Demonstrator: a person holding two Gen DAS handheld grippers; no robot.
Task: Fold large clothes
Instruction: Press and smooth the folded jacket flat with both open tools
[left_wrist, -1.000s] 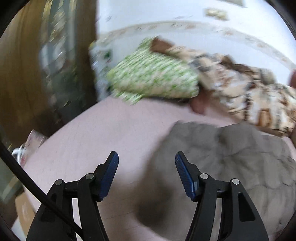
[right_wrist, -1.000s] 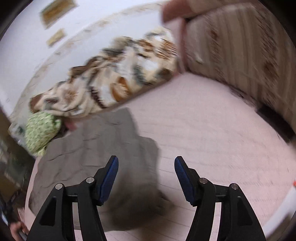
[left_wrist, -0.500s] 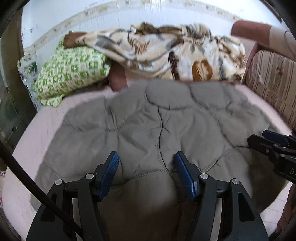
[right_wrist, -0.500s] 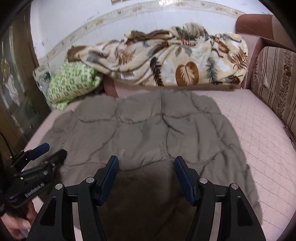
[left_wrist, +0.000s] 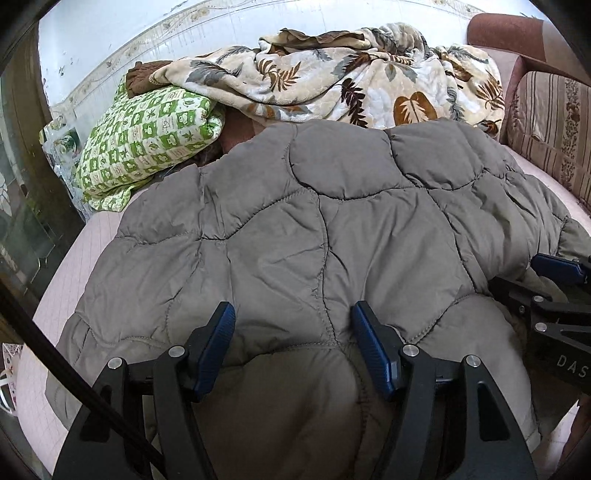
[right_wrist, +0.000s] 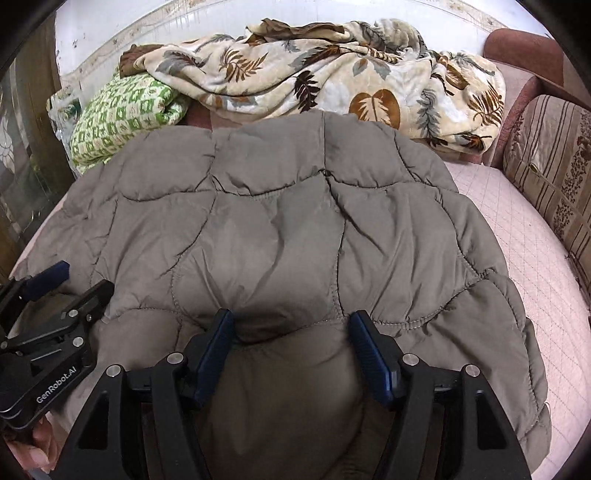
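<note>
Lying: jacket (left_wrist: 295, 236) flat on bed (right_wrist: 524, 229).
Left gripper (left_wrist: 293, 343): spread, over jacket's near edge.
Right gripper (right_wrist: 291, 343): spread, same edge, beside the left.

Both views sharp, no motion blur. Soft, even daylight; white wall (left_wrist: 110, 44) brightest. Deep shadow on grey quilted coat (right_wrist: 266, 321) near lens. Strong fisheye curvature, black vignette at corners.
</note>
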